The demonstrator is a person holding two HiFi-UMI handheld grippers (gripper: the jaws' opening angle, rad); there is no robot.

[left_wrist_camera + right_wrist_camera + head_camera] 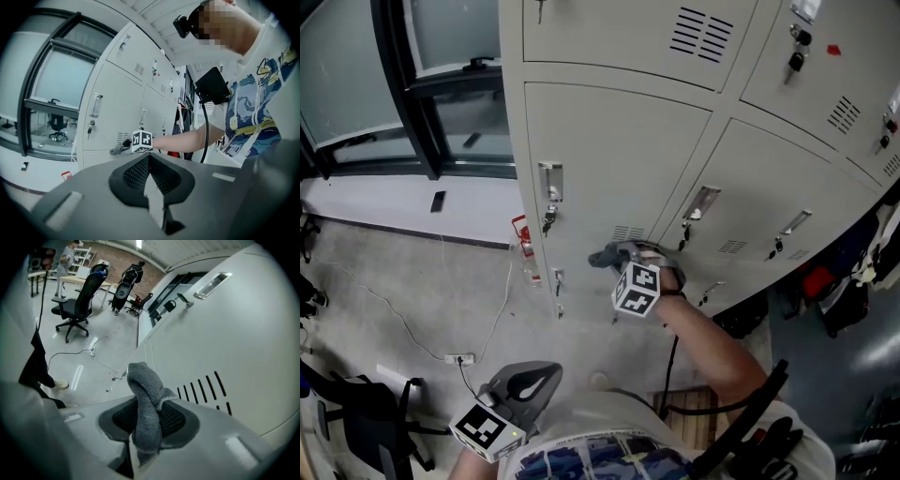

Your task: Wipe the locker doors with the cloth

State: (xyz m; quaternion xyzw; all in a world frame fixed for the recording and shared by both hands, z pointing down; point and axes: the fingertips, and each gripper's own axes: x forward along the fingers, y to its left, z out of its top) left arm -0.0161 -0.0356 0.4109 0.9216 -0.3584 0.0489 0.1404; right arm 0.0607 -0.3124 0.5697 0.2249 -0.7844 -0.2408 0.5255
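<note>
**Greys, with one spot of red**

The locker doors (619,159) are pale grey-beige with black vent slits. Against them, the cloth (143,380) in my right claw (146,425) is mid-grey. That claw is dark grey, and its cube is checked in black and white squares. My left claw (151,187) is the same dark grey. Left of the lockers the window frame (403,84) is black. At their foot a red tag (520,234) sits by the mottled grey floor (384,291). My shirt (600,459) is white with blue swirls.

Handle (549,180) w/ key (547,221) juts off locker door (609,150); rest flat.
</note>
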